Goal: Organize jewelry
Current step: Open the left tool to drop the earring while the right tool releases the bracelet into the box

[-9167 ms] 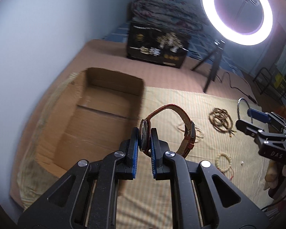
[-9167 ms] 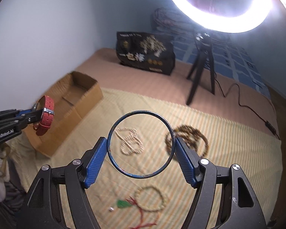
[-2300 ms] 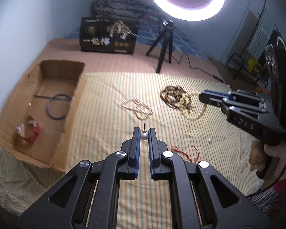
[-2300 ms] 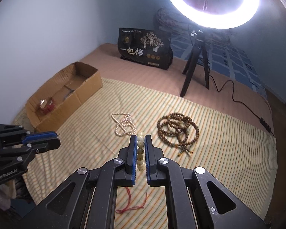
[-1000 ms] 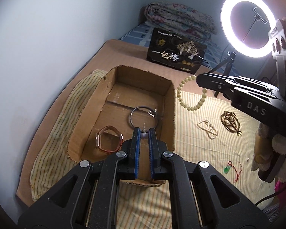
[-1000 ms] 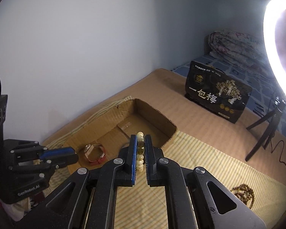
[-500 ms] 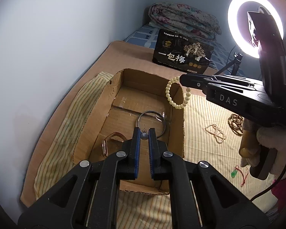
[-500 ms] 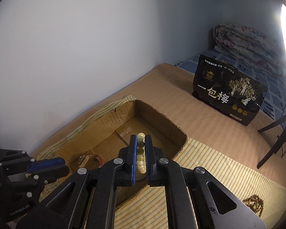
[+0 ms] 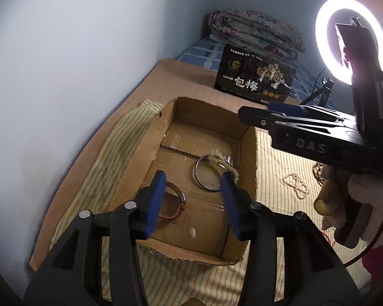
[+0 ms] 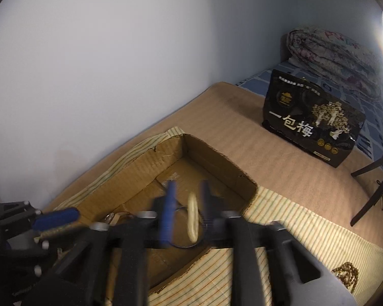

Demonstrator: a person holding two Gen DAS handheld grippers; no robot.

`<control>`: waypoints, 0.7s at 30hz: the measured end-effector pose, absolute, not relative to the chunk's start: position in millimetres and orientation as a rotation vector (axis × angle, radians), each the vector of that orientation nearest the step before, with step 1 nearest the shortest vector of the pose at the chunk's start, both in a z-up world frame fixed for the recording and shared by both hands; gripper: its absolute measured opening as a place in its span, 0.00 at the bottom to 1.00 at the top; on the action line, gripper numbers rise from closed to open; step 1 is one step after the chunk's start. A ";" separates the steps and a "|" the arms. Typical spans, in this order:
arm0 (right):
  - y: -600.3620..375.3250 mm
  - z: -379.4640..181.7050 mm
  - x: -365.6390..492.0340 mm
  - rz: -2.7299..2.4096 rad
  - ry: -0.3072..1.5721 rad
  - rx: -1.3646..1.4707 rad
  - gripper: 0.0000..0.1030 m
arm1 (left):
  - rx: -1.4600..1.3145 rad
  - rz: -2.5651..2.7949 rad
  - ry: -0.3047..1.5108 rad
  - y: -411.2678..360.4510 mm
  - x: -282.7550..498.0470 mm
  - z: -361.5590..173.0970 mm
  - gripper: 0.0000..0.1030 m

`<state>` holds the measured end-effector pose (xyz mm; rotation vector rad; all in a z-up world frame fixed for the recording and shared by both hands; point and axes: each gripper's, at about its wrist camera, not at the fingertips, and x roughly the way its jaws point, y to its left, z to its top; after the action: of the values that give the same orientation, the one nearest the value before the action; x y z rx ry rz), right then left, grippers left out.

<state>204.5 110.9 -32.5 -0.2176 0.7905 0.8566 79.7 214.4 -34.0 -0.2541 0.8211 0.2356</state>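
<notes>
An open cardboard box lies on the striped cloth and also shows in the right wrist view. Inside it are a red-strap watch, a metal bangle, a blurred pale bead bracelet and a small pearl earring. My left gripper is open and empty above the box. My right gripper is open above the box, its fingers motion-blurred, with the bead bracelet loose between them. It reaches over the box's right wall in the left wrist view.
A white bead necklace and dark wooden beads lie on the cloth to the right. A black gift box stands behind, with a ring light on a tripod and a folded quilt. A wall runs along the left.
Both grippers have opened over the box. The pearl earring has dropped from the left one to the box floor; the bead bracelet has left the right one and is falling into the box.
</notes>
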 end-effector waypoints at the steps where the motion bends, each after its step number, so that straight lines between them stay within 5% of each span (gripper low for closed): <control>1: 109.4 -30.9 203.9 0.850 0.780 -0.212 0.61 | -0.249 0.237 0.818 214.2 79.4 -33.4 0.44; 5: 104.8 -25.7 204.1 0.828 0.761 -0.200 0.64 | -0.237 0.244 0.805 212.9 77.7 -31.8 0.55; 21: 77.4 -9.8 195.4 0.755 0.742 -0.204 0.70 | -0.199 0.240 0.747 196.7 73.1 -16.6 0.55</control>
<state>195.4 77.4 -9.8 -0.2043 0.7423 0.7553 73.1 196.7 -16.6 -0.1988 0.7470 0.2396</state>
